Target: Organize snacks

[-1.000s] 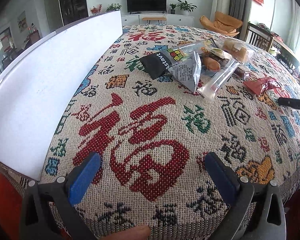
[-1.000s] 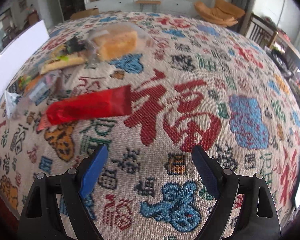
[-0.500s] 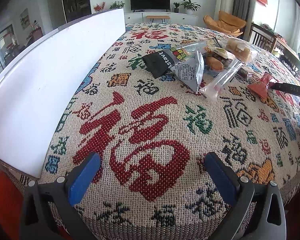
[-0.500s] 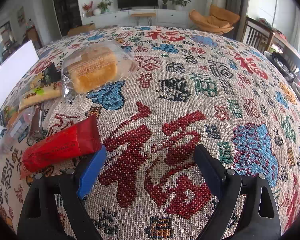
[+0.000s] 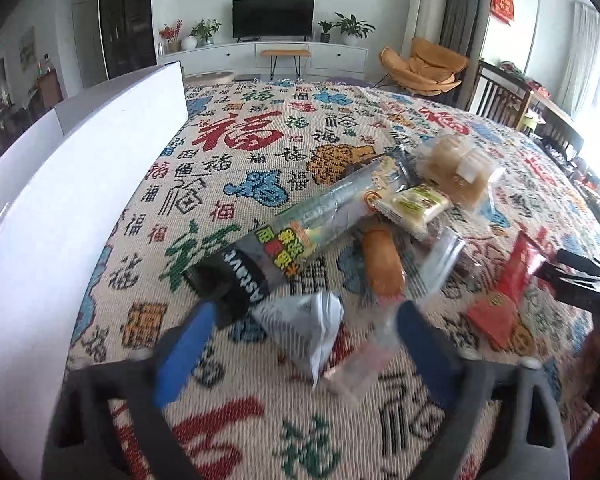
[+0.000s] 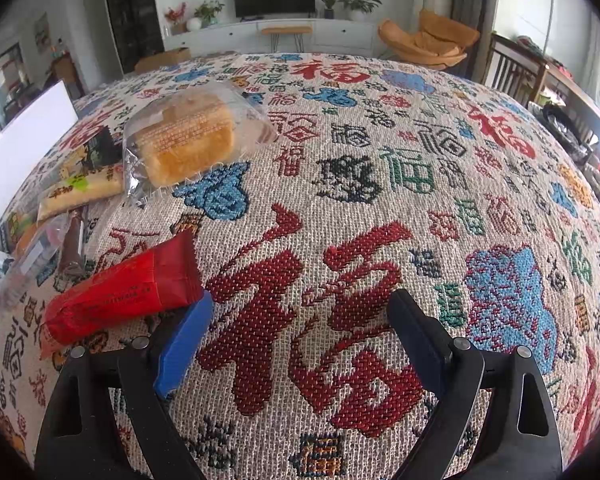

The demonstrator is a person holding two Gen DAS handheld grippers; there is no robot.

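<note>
**Operator:** Gripper (image 5: pixel 300 344) on my left was spread wide with nothing between its fingers, hanging just over the near edge of the snack pile on the desk (image 5: pixel 260 152). The grey-and-white pouch (image 5: pixel 304 332) lay right between the two blue pads, and a clear sleeve (image 5: pixel 364 364) sat just beside it.

**Observer:** And your right one?

**Operator:** My right gripper (image 6: pixel 300 340) was also spread, empty. Its left pad was touching or almost touching the end of the red packet (image 6: pixel 120 292); I could not tell which.

**Observer:** How did you expect these to handle?

**Operator:** Light, all of them, I judged. The pouch looked like thin crinkly film, puffed and slippery, so I would have pinched it across the flat crimped seam instead of the belly. The red packet seemed soft foil over something bar-shaped; a hold across its middle looked safest, since the sealed end might slide out.

**Observer:** Anything fragile?

**Operator:** The bagged bread (image 6: pixel 184 140) farther back, and the wrapped cake (image 5: pixel 456 168) seen from the left side, looked squashy. I would have taken those by the loose plastic at the end, gently. The long black tube pack (image 5: pixel 292 248) looked stiffer and lay across other packets, so lifting it might have dragged its neighbours

**Observer:** Where would they go?

**Operator:** Nothing showed a bin; only the white board (image 5: pixel 60 200) along the left edge
</note>
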